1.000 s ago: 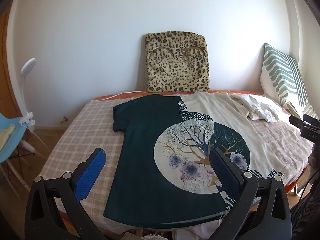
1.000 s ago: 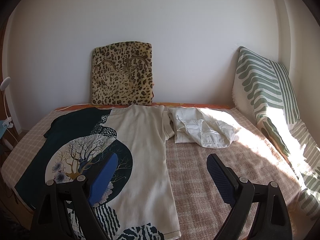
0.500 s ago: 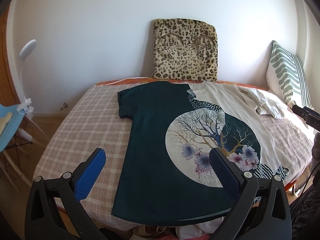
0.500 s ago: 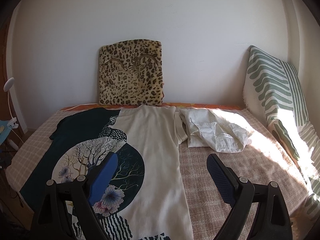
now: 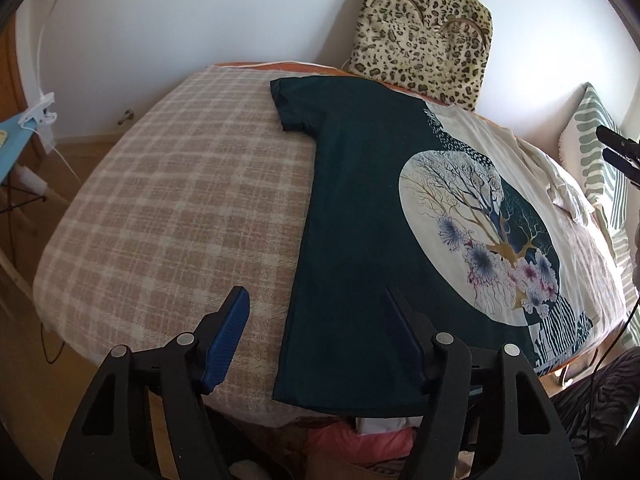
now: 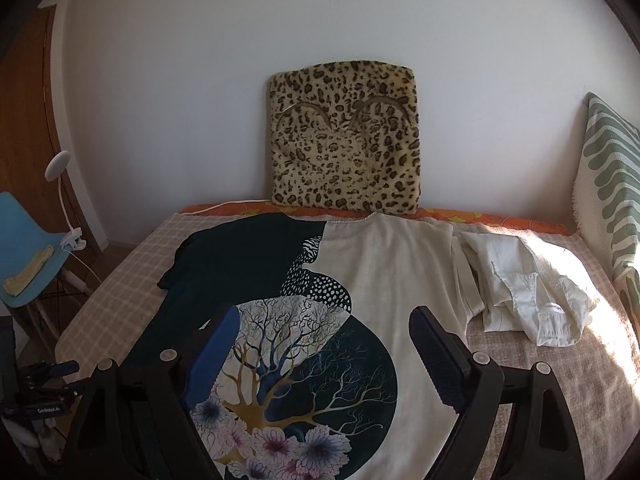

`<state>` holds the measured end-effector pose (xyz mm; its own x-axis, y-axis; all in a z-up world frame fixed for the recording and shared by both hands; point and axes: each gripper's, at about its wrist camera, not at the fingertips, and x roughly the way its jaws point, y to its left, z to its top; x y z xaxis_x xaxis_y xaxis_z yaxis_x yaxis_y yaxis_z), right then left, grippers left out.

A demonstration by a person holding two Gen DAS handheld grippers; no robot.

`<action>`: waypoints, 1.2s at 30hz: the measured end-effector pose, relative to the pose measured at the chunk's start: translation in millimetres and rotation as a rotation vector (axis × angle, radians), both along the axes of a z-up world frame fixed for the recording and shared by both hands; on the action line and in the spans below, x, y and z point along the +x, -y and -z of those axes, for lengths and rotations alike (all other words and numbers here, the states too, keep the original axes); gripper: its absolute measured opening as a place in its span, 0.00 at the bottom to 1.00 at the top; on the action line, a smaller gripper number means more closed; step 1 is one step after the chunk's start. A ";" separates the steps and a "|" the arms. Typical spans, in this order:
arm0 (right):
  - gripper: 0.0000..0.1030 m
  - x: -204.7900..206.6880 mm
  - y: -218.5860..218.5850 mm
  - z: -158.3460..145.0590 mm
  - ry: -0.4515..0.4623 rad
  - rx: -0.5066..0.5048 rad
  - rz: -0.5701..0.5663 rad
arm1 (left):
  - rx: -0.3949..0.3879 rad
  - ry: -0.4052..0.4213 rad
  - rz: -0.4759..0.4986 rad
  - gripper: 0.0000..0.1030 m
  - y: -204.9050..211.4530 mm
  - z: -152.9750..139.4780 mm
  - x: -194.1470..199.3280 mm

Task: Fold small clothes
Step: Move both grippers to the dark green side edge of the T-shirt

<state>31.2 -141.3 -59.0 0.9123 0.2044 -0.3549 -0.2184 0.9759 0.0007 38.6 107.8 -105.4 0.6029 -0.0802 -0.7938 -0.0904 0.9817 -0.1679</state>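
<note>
A T-shirt, dark green on one half and cream on the other with a round tree-and-flower print, lies flat on the bed [image 5: 360, 208] [image 6: 360, 280]. My left gripper [image 5: 318, 302] is open and empty, hovering over the shirt's dark left hem corner near the bed's front edge. My right gripper [image 6: 324, 320] is open and empty above the middle of the print. A crumpled white garment [image 6: 528, 288] lies to the right of the shirt.
The bed has a beige checked blanket [image 5: 180, 208]. A leopard-print cushion [image 6: 344, 140] leans on the wall behind the shirt. A green striped pillow [image 6: 608, 184] stands at the right. A blue chair [image 6: 24, 248] and a clip lamp [image 6: 60, 184] stand left of the bed.
My left gripper has moved left and down toward the shirt's dark hem corner. My right gripper has moved left and forward over the print. Both stay open.
</note>
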 end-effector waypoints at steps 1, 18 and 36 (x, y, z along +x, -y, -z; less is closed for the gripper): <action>0.85 6.8 -9.3 -2.8 -0.007 -0.008 -0.015 | -0.008 -0.012 -0.002 0.60 -2.2 4.2 0.0; 0.77 144.9 -196.9 -26.5 -0.213 -0.097 -0.296 | -0.117 -0.064 0.044 0.46 -12.4 31.6 7.2; 0.66 281.8 -347.5 32.9 -0.393 -0.183 -0.310 | -0.239 -0.051 0.079 0.20 -18.9 37.1 12.7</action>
